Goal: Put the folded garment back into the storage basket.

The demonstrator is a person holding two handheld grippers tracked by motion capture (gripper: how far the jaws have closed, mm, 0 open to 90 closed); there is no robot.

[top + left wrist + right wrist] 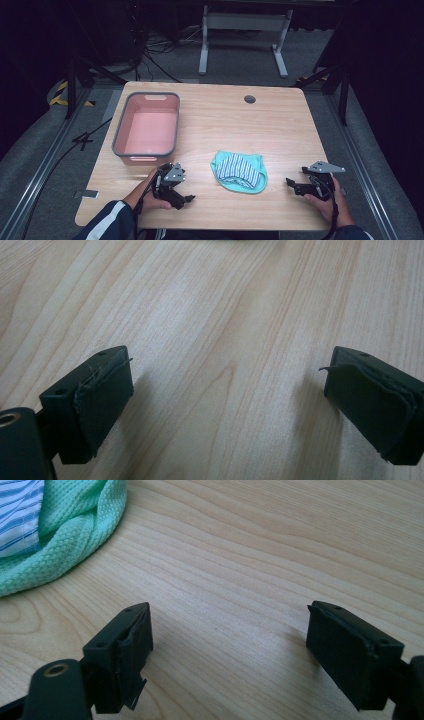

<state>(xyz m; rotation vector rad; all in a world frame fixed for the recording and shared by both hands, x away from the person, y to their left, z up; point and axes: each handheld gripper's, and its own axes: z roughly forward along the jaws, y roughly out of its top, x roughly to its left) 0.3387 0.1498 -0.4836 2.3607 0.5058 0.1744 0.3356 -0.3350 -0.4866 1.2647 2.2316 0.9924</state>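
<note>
Green cloth cut off in right gripper view, between two empty wide-jawed hand-held grippers

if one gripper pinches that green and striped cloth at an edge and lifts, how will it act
The cloth lies in soft rumpled folds, so it will probably hang limp and unfold rather than hold shape. Its open knit weave suggests it is light and should grip well, not slip. Pushed along the table, it would likely bunch up instead of sliding whole.
</note>
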